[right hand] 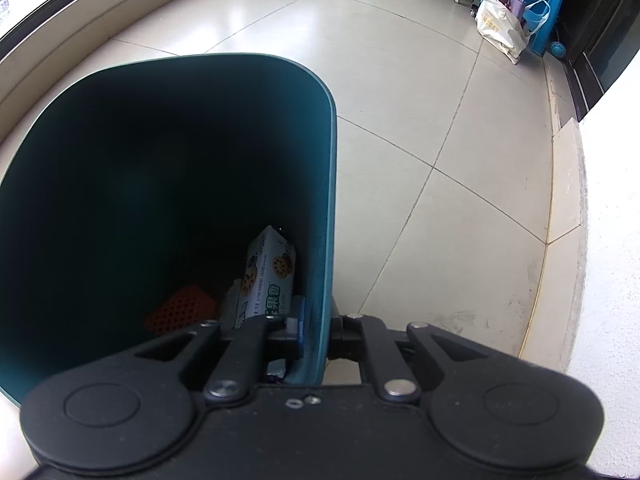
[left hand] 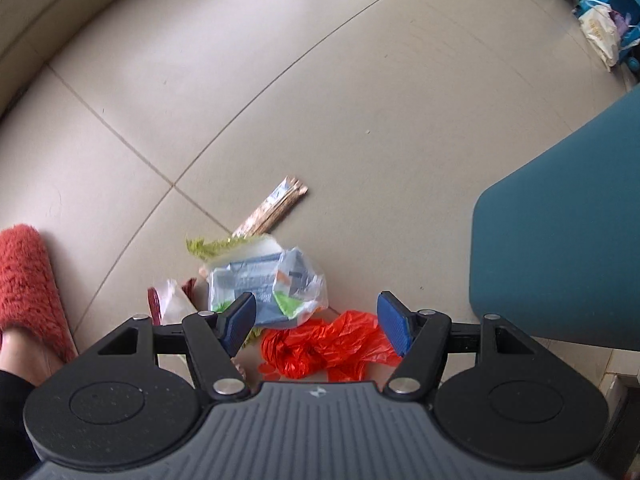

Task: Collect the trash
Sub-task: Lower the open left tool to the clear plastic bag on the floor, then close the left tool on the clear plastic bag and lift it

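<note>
A heap of trash lies on the tiled floor in the left wrist view: a clear plastic bag with a blue-grey packet, a crumpled red plastic bag, a brown strip wrapper, a green-yellow wrapper and a white-and-red wrapper. My left gripper hovers open just above the heap, the red bag showing between its blue pads. My right gripper is shut on the near wall of the teal bin. Inside the bin lie a biscuit box and an orange mesh piece.
The teal bin's outer wall stands right of the heap. A person's foot in a red fluffy slipper is at the left. A blue plastic stool and a white shopping bag stand far back. A pale raised ledge runs along the right.
</note>
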`<act>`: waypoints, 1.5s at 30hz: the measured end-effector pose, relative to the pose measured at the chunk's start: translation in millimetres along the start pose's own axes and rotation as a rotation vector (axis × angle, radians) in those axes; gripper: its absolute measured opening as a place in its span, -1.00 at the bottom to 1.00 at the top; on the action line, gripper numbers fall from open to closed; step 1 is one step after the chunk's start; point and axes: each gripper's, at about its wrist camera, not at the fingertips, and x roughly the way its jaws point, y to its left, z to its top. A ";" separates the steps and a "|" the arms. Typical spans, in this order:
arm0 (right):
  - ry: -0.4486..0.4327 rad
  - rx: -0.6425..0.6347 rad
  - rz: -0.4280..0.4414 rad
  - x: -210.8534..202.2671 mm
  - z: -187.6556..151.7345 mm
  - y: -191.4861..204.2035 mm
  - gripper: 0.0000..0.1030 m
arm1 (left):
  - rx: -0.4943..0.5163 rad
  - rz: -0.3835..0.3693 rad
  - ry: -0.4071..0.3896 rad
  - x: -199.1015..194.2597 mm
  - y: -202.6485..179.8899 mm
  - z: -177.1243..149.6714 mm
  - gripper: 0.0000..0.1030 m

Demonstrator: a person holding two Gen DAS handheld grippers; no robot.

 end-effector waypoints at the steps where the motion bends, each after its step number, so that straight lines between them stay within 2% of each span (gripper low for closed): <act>1: 0.000 0.001 0.002 -0.1 -0.2 -0.3 -0.84 | -0.021 0.001 0.015 7.4 4.2 -1.2 0.29; 7: -0.005 -0.005 0.002 -1.3 -2.2 -0.6 -0.82 | -0.227 0.013 0.072 54.7 39.9 -9.9 0.29; 9: -0.005 -0.008 0.002 -1.6 -2.7 0.5 -0.82 | -0.263 0.036 0.080 67.5 42.3 -8.4 0.29; 13: -0.006 -0.016 0.001 -2.3 -2.8 1.7 -0.81 | -0.278 0.064 0.110 93.2 42.4 -6.8 0.29; 16: -0.007 -0.018 0.001 -2.3 -2.3 2.0 -0.81 | -0.288 0.047 0.141 110.1 40.5 -5.4 0.29; 20: -0.010 -0.029 -0.001 -2.8 -1.9 2.9 -0.81 | -0.257 0.084 0.118 117.1 32.0 0.8 0.25; 21: -0.011 -0.033 -0.003 -2.7 -2.0 3.5 -0.81 | -0.250 0.093 0.115 118.6 31.2 2.4 0.20; 23: -0.010 -0.041 -0.009 -2.6 -2.0 4.9 -0.81 | -0.231 0.119 0.121 122.2 29.2 5.9 -0.24; 24: -0.009 -0.043 -0.010 -2.0 -2.1 5.2 -0.81 | -0.228 0.127 0.129 124.8 28.9 7.3 -0.38; 25: -0.006 -0.043 -0.010 -1.1 -2.3 5.4 -0.81 | -0.227 0.131 0.137 128.7 29.9 9.0 -0.42; 27: 0.002 -0.046 -0.010 0.5 -2.2 6.0 -0.81 | -0.219 0.145 0.127 130.1 29.4 10.0 -0.58; 32: 0.005 -0.050 -0.014 1.3 0.0 7.6 -0.81 | -0.208 0.170 0.099 126.5 25.9 7.6 -0.79; 39: 0.005 -0.047 -0.012 1.2 1.4 7.9 -0.83 | -0.169 0.201 0.048 87.3 17.3 0.5 -0.86; 45: 0.004 -0.033 0.000 0.2 3.4 4.3 -0.83 | -0.125 0.191 -0.017 46.8 4.6 2.4 -0.86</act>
